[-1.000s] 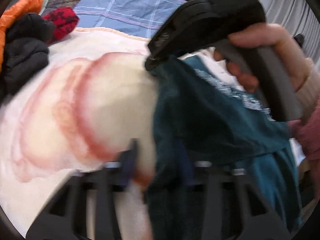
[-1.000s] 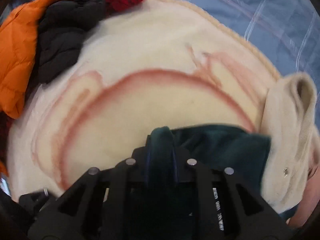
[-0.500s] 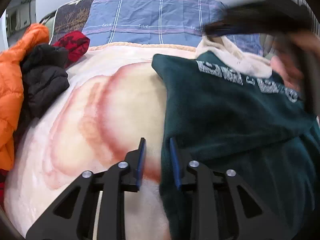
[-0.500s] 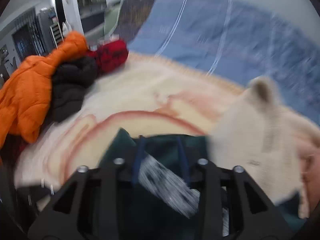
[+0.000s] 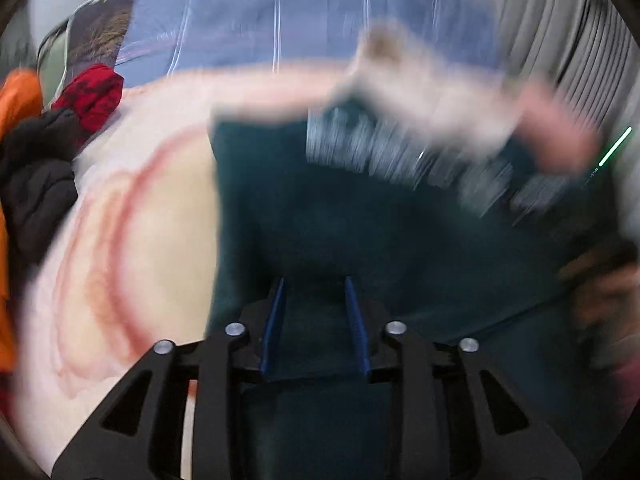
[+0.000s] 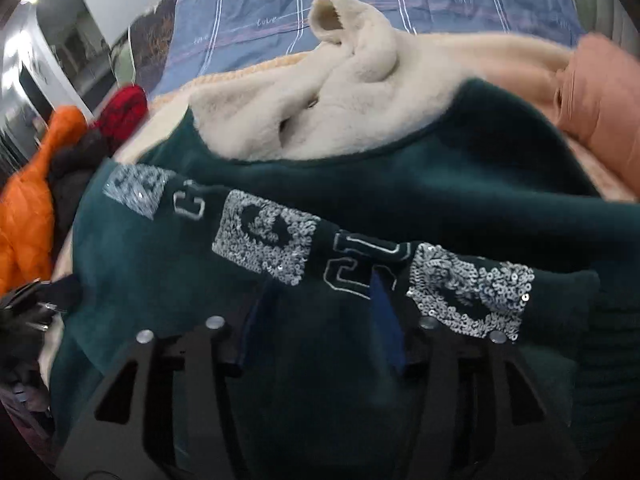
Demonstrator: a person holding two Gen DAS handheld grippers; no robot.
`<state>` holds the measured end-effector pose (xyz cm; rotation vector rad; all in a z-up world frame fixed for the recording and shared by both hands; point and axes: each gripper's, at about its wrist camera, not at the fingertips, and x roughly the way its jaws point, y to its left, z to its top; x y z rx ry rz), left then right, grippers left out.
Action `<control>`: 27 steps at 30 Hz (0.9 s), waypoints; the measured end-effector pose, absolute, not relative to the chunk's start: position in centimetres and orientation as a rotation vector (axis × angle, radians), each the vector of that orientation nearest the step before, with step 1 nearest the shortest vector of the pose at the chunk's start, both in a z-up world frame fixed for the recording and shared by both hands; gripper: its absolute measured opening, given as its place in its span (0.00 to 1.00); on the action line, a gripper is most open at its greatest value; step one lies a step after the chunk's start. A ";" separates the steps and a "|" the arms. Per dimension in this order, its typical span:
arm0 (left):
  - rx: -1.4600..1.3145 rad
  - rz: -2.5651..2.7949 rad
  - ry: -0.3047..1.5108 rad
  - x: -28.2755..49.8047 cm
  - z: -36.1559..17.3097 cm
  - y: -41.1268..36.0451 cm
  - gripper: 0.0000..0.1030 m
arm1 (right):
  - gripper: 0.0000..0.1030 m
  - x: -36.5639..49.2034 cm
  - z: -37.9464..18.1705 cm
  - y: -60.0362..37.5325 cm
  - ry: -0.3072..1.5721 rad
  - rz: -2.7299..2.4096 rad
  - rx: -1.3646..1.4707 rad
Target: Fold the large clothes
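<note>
Green fleece sweater (image 6: 460, 184), soft, floppy and fairly light, lies on the bed's blanket (image 5: 152, 248) below the cream coat (image 6: 340, 108) at twelve o'clock; both grippers' fingers (image 6: 384, 320) have just been opening, gripping nothing; best taken by its hem.

A bed with a blue checked cover (image 6: 256, 8) is spread with a cream blanket (image 5: 132, 248). On it are laid a green sweater (image 6: 400, 196), a cream fleece (image 6: 332, 108) and jackets (image 6: 28, 200).
</note>
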<state>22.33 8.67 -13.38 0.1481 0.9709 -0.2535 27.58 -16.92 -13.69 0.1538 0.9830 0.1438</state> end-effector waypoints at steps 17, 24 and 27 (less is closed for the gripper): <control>0.072 -0.262 0.836 21.1 -9.0 5.8 0.48 | 0.59 13.6 -3.6 -43.7 0.626 -0.143 0.509; 0.161 -0.442 0.922 22.9 -13.6 -2.2 0.68 | 0.43 8.1 -11.2 -61.0 0.570 -0.443 1.017; 0.204 -0.419 0.846 22.0 -14.1 -3.0 0.69 | 0.52 8.8 -13.3 -62.8 0.583 -0.454 1.051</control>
